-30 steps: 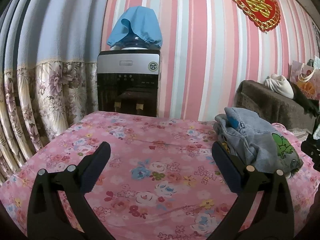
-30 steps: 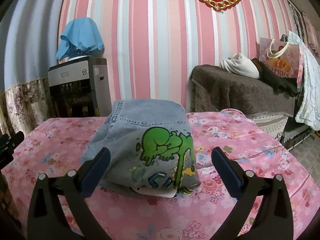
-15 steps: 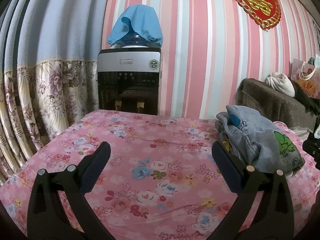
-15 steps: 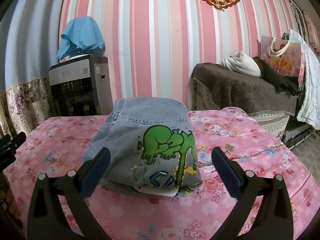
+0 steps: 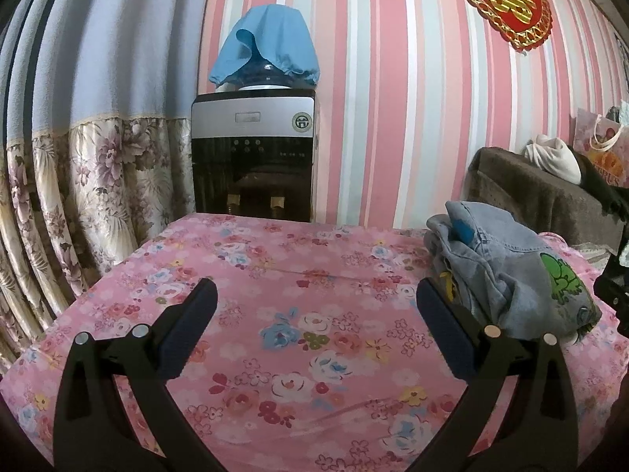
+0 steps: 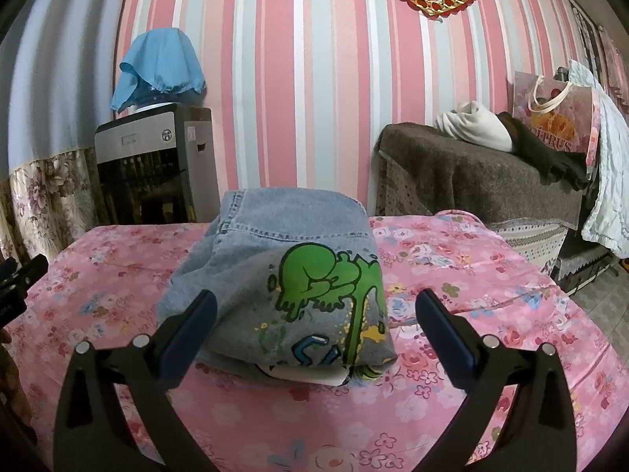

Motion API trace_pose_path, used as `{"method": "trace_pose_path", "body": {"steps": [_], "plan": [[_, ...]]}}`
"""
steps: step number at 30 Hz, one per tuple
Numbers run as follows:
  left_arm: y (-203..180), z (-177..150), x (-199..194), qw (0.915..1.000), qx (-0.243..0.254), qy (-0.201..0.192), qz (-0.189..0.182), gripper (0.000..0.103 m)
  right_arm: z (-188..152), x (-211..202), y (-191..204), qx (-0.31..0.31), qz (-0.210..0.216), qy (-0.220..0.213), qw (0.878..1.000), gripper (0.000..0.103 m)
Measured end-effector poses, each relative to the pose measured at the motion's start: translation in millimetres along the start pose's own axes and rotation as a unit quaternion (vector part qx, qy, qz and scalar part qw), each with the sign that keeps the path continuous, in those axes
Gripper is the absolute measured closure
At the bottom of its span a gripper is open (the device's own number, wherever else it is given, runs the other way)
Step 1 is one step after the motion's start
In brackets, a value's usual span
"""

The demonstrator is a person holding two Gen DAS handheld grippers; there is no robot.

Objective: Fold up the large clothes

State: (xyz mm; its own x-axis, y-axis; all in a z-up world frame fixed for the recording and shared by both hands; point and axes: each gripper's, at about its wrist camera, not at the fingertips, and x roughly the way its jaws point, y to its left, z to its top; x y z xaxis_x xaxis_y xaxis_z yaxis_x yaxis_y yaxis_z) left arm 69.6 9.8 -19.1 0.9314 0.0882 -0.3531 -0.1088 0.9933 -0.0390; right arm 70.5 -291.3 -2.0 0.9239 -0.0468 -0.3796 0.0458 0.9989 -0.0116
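Folded denim garment sits in a compact bundle on the pink floral tablecloth, green cartoon print facing up, a slip of white showing under its near edge. The right gripper hangs just in front of that bundle with its jaws spread wide, one finger either side of the near edge, nothing between the pads; whether the left finger brushes the denim is hard to say from here.

Over on the left wrist view, the left gripper is also wide apart and holding nothing, poised over bare cloth. The garment lies off to its right, just beyond the right finger.

Containers now: a water dispenser stands behind the table against the striped wall, its bottle on top draped in a blue cloth cover, so the bottle's contents can't be seen. Far right, a printed gift bag stands on a brown-covered bench; what's inside is hidden. Beside the bag lie a white bundle of fabric and something dark.
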Motion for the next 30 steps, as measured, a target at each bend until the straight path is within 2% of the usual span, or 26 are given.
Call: {"method": "trace_pose_path", "body": {"steps": [7,14,20,30], "plan": [[-4.3,-1.1,7.7,0.9995,0.014,0.026,0.013,0.003,-1.4,0.5,-1.4,-0.002,0.0,0.001,1.0,0.002],[-13.9,-1.5,4.2,0.9987,0.036,0.017,0.032,0.003,-2.0,1.2,-4.2,-0.003,0.0,0.001,1.0,0.002],[-9.4,-1.0,3.6,0.9996,0.015,0.022,0.004,0.003,-2.8,3.6,-8.8,-0.005,0.002,0.002,1.0,0.002],[-8.7,-0.2,3.4,0.9997,0.012,0.019,0.005,0.003,-2.4,3.7,-8.7,-0.005,0.002,0.002,1.0,0.002]]}}
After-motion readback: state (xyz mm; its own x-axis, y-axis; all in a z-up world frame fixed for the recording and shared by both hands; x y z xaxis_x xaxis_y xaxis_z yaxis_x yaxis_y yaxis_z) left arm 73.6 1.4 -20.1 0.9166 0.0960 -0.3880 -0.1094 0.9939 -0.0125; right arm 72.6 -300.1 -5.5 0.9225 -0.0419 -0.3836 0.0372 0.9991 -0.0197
